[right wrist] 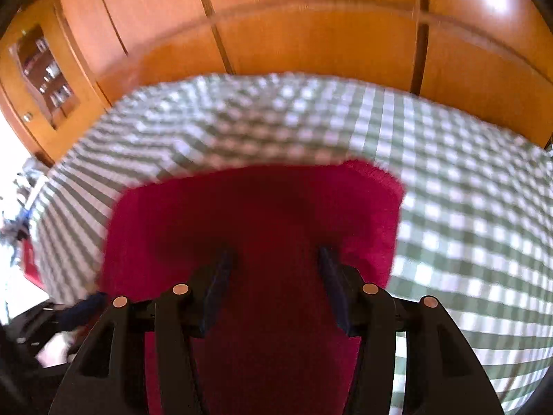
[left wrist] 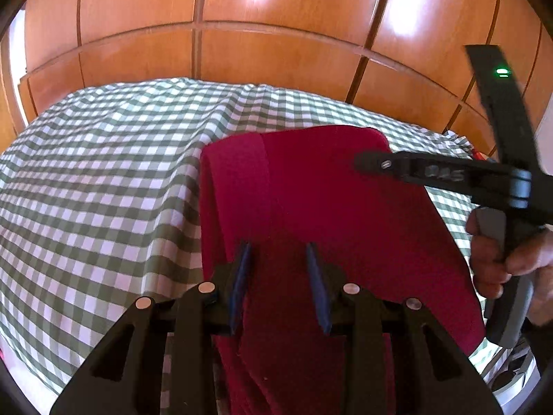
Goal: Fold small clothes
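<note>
A dark red garment [left wrist: 328,207] lies folded lengthwise on the green-and-white checked cloth [left wrist: 103,180], with a folded strip along its left side. My left gripper [left wrist: 278,252] is open above the garment's near part, empty. My right gripper [left wrist: 366,164] reaches in from the right over the garment's far right part, held in a hand [left wrist: 501,263]. In the right wrist view, which is blurred, the right gripper [right wrist: 273,257] is open over the red garment [right wrist: 259,214], nothing between its fingers.
The checked cloth [right wrist: 466,224] covers the whole table. Orange wooden panelled doors [left wrist: 242,17] stand behind the table's far edge. A wooden cabinet with small items [right wrist: 41,69] is at the far left in the right wrist view.
</note>
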Demonstrator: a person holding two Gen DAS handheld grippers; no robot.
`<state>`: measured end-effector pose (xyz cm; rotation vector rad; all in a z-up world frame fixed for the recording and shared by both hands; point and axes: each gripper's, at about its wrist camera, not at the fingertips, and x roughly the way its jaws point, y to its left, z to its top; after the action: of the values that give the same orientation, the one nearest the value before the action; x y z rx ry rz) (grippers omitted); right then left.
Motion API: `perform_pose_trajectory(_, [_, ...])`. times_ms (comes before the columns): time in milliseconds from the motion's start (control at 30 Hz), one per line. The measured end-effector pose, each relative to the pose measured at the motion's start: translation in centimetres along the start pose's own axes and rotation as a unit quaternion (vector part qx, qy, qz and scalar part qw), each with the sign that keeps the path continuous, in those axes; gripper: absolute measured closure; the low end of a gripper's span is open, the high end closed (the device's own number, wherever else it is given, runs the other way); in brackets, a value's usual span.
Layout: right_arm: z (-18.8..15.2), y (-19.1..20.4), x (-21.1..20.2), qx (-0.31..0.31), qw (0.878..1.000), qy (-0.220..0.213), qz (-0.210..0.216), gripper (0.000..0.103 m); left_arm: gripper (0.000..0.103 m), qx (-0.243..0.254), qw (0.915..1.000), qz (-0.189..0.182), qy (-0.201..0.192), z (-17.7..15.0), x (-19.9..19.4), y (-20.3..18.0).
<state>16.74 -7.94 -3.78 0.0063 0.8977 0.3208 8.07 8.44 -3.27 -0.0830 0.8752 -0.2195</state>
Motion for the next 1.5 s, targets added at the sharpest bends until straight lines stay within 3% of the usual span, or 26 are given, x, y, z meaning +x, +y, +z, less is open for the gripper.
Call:
perform_pose_trajectory(233, [-0.5,-0.1,0.2,-0.007,1.000,-0.017,0.002,0.048,0.070,-0.017,0.9998,0.000,-0.011,-0.6,-0.3,0.3])
perform_pose_trajectory(333, [-0.4,-0.2,0.0,-0.003,1.000,-0.019,0.006,0.047,0.063,-0.024,0.9994,0.009,-0.022,-0.6,-1.2,0.5])
perform_pose_trajectory(433, [-0.4,0.0,-0.9,-0.004,1.000,-0.027,0.008,0.041,0.061,-0.027,0.9991,0.016,-0.028,-0.6,-2.0,0.8])
perform_pose_trajectory(500, [-0.4,0.2,-1.8,-0.006,0.999,-0.036,0.009,0.031,0.061,-0.026,0.9989,0.025,-0.031,-0.6,-2.4,1.0])
perform_pose_trajectory(600, [-0.9,0.3,-4.0,-0.010,0.999,-0.051,0.008,0.031,0.059,-0.030,0.9986,0.029,-0.033,-0.6,-2.8,1.4])
perform_pose_trajectory(867, [-4.5,0.3,-8.4,-0.017,0.997,-0.067,0.015,0.031,0.054,-0.035,0.9984,0.030,-0.033,-1.0,-2.8,1.8])
perform_pose_trajectory(1000, [-6.5,0.9,-6.4,-0.022,0.999,-0.029,0.008,0.030,0.052,-0.037,0.9984,0.032,-0.028,-1.3,-2.4,2.0])
perform_pose_trajectory(1067, [-7.1,1.2,-5.8,-0.027,0.999,-0.037,-0.006,0.028,0.051,-0.034,0.9985,0.041,-0.014,-1.4,-1.7,2.0])
perform_pose_trajectory(1333, [-6.5,-1.2,-8.0,0.034,0.997,-0.049,0.054,0.026,0.050,-0.038,0.9985,0.033,-0.020,-1.5,-2.0,2.2])
perform_pose_trajectory(1400, [-7.0,-2.0,-8.7,0.053,0.995,-0.049,0.069,0.021,0.047,-0.040,0.9985,0.030,-0.023,-1.6,-2.2,2.3])
perform_pose_trajectory(1500, [-7.4,-3.0,-9.2,0.076,0.992,-0.044,0.089,0.021,0.042,-0.041,0.9985,0.027,-0.023,-1.7,-2.2,2.4])
